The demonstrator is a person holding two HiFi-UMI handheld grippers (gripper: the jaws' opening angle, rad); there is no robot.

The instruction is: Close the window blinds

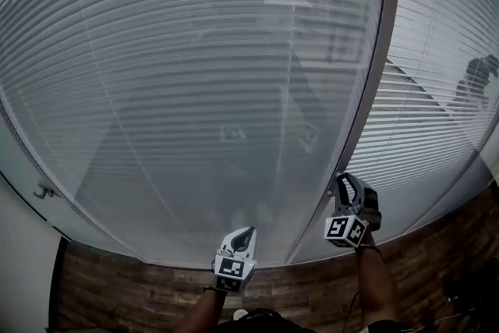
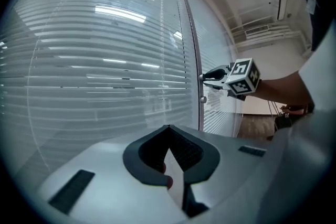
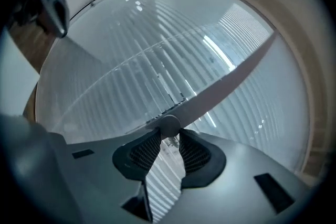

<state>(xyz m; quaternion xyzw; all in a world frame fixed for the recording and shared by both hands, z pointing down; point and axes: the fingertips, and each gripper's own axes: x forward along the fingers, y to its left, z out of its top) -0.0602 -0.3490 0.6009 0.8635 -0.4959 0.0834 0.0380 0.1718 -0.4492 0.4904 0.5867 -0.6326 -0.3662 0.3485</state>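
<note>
Your right gripper [image 1: 343, 180] pinches the frame knob [image 3: 168, 126] at its jaw tips, likely to tilt the blinds [image 1: 195, 74] shut. Left of the knob, your left gripper [image 1: 249, 232] idles, closed and empty.

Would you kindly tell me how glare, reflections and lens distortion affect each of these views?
Head view: fisheye bows the white horizontal slat blinds, and faint reflections ghost over them. Left gripper view: ceiling-light glare streaks the blinds, corners vignetted black. Right gripper view: scene tilted, round grey knob slightly soft.
</note>
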